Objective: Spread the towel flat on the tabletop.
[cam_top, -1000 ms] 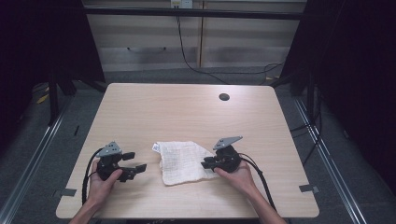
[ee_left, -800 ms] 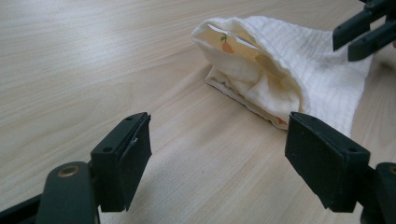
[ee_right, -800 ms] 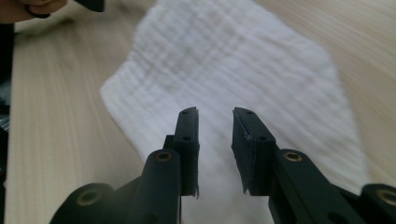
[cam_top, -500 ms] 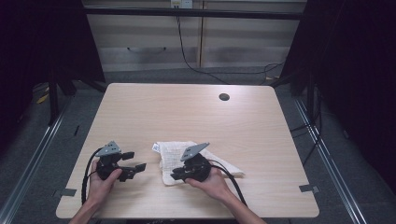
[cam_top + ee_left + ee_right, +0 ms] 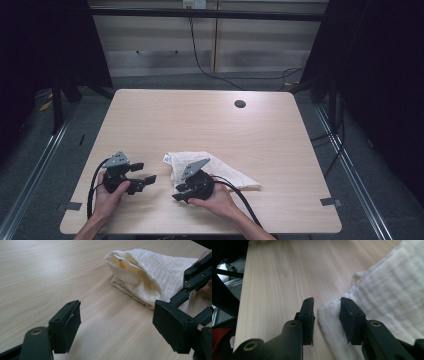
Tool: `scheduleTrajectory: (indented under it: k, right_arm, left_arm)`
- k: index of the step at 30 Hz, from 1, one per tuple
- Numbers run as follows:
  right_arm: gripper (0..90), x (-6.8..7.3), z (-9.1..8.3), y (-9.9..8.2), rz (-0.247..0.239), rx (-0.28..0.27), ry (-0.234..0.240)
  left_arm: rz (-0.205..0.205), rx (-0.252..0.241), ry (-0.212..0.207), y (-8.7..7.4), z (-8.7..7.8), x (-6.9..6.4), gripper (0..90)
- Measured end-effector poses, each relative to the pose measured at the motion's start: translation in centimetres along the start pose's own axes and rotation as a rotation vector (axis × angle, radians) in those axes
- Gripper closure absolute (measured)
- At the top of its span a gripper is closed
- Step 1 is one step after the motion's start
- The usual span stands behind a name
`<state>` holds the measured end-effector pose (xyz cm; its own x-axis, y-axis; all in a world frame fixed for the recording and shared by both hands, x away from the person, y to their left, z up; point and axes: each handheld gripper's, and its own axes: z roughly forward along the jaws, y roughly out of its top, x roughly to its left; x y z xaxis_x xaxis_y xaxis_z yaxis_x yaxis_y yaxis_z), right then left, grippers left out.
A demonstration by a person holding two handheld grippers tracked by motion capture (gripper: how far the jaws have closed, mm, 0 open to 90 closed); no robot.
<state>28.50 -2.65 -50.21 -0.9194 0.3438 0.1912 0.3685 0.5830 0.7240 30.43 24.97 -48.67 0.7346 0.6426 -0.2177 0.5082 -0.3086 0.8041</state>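
Step in hand, judged from the layout: folding the cloth (image 5: pixel 210 170), which lies partly folded on the near middle of the tabletop (image 5: pixel 200 125), between the two tools.

Procedure for a clean fold:
- Grip the cloth edge itself, not the bulk. Seat the edge deep between the pads before closing, so that all layers are caught.
- Lift only enough to clear the tabletop, then carry the edge across in one line. Dragging will bunch the lower layer.
- Use the free tool to pin the opposite side if the cloth slides.

Right tool (image 5: pixel 327 312): jaws stand narrowly apart, with the near left corner of the cloth between them. The cloth edge (image 5: pixel 324 312) sits in the gap; whether the pads already press it cannot be told. In the high view this tool (image 5: pixel 182 192) rests low at the cloth's near left edge.

Left tool (image 5: pixel 117 325): jaws spread wide, holding nothing, hovering over bare tabletop just left of the cloth (image 5: pixel 140 277).
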Motion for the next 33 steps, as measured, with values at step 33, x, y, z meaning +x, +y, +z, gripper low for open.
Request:
scheduleTrajectory:
  k: [33]
  right_arm:
    - [85.7,-3.7,-11.1,0.4,0.090,-0.237,-0.232]
  left_arm:
    - [-0.001,0.007,-0.006,0.0,0.1,-0.1,22.4]
